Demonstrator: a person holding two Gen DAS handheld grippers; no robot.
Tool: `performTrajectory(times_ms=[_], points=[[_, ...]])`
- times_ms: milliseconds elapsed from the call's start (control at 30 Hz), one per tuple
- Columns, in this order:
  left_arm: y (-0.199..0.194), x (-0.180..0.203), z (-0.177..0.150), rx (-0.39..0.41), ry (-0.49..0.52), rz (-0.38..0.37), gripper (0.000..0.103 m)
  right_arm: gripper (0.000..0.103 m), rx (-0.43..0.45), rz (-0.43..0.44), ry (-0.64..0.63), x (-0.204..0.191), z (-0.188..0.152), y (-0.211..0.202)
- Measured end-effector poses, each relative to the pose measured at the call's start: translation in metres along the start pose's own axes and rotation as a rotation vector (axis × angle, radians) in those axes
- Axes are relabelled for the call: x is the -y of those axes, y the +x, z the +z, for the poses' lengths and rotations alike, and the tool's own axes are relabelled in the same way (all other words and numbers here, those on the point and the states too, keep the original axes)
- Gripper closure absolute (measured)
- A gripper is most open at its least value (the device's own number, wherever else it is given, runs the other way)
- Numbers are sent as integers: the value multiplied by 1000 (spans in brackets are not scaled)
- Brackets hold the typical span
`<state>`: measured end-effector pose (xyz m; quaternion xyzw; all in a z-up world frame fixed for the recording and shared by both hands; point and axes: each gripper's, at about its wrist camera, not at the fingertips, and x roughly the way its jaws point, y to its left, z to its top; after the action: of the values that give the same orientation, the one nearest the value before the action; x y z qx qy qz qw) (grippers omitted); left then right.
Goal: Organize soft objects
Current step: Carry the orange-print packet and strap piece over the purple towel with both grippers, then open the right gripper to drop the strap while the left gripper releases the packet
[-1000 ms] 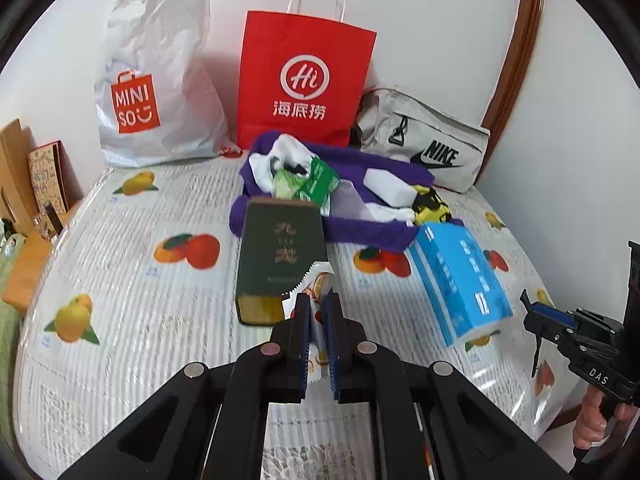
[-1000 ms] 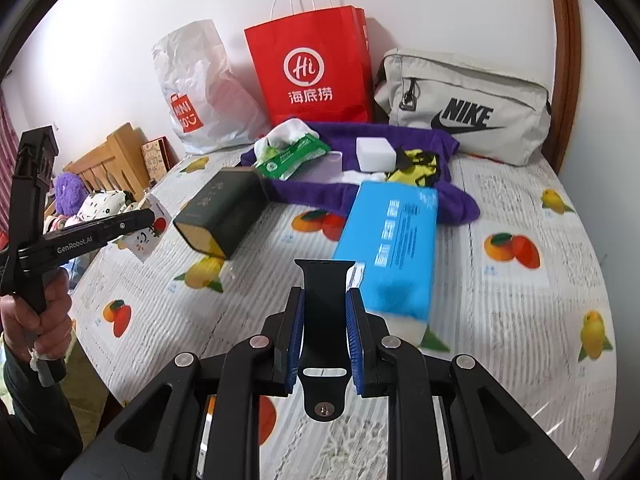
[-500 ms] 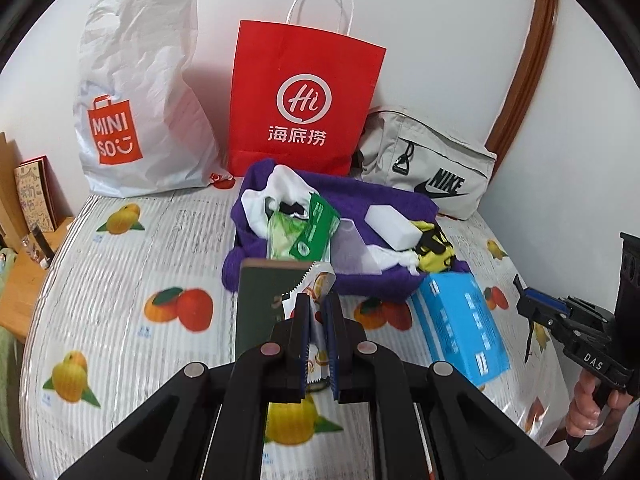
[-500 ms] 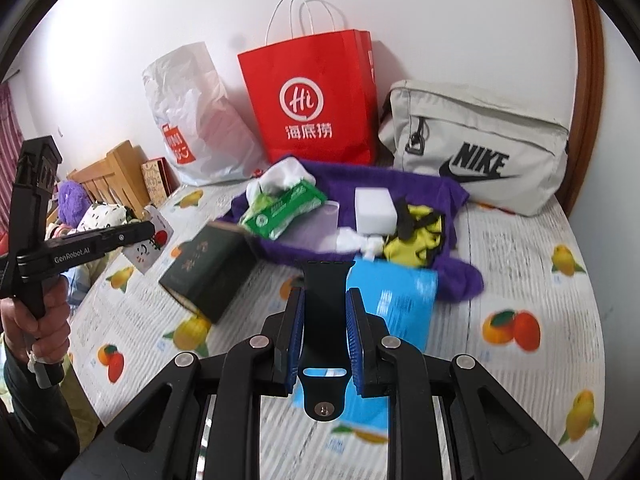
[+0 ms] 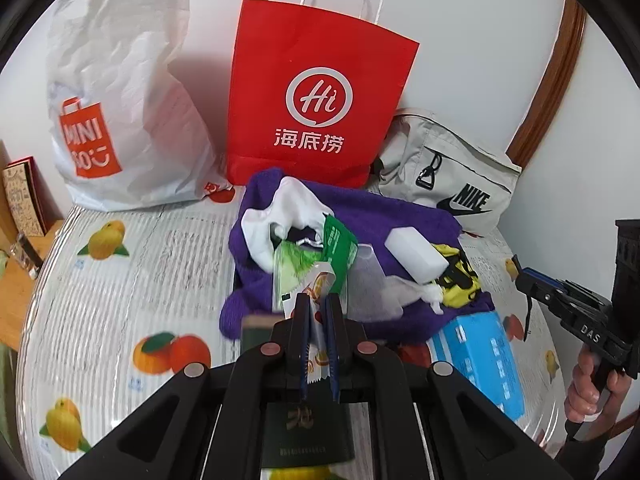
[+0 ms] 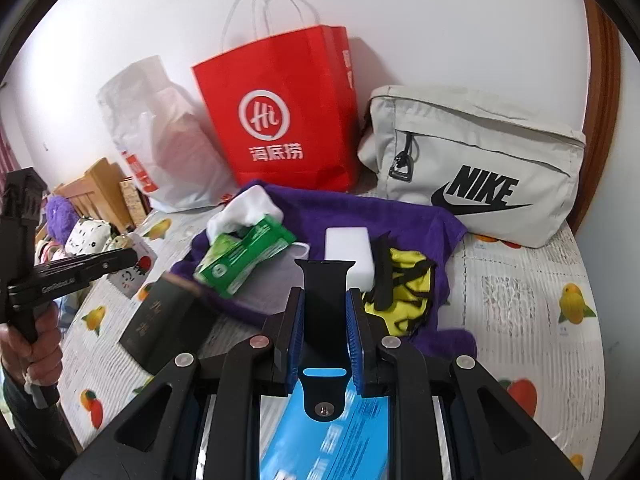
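Observation:
My left gripper (image 5: 316, 300) is shut on a small white snack packet (image 5: 319, 280) with orange print, held over the near edge of a purple towel (image 5: 400, 216). My right gripper (image 6: 325, 294) is shut on a black watch strap (image 6: 325, 272) that stands up between its blue pads. Several things lie on the towel: a white cloth (image 5: 288, 204), a green tissue pack (image 5: 338, 244), a white foam block (image 5: 416, 254) and a yellow-and-black fabric item (image 6: 408, 292). A blue tissue pack (image 5: 484, 356) lies under the right gripper. A dark green box (image 5: 304, 432) lies under the left one.
Against the wall stand a white Miniso bag (image 5: 120, 112), a red paper bag (image 5: 316, 100) and a grey Nike bag (image 6: 480, 168). A fruit-print cloth covers the table (image 5: 120, 280). Wooden furniture and plush toys (image 6: 84, 232) sit beyond its left edge.
Both grippers have moved forward over the table toward the towel pile and the bags, each keeping its hold. The green box and the blue pack now lie beneath them.

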<state>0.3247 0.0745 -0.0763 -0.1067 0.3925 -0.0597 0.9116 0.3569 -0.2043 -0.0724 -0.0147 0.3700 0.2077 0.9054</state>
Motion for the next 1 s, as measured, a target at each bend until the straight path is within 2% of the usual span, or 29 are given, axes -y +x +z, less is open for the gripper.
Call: performTrajectory(times_ms=[300, 533, 733, 800, 1000], points=[[34, 2, 27, -24, 5, -7, 95, 82, -24, -24, 30, 17, 26, 43], [61, 4, 41, -42, 9, -9, 95, 82, -85, -76, 64, 39, 35, 81], [86, 6, 50, -71, 28, 60, 95, 82, -111, -148, 71, 51, 36, 99], [95, 8, 52, -79, 41, 71, 95, 82, -125, -146, 76, 54, 36, 105], [116, 14, 50, -120, 32, 30, 95, 82, -160, -123, 79, 56, 32, 117]])
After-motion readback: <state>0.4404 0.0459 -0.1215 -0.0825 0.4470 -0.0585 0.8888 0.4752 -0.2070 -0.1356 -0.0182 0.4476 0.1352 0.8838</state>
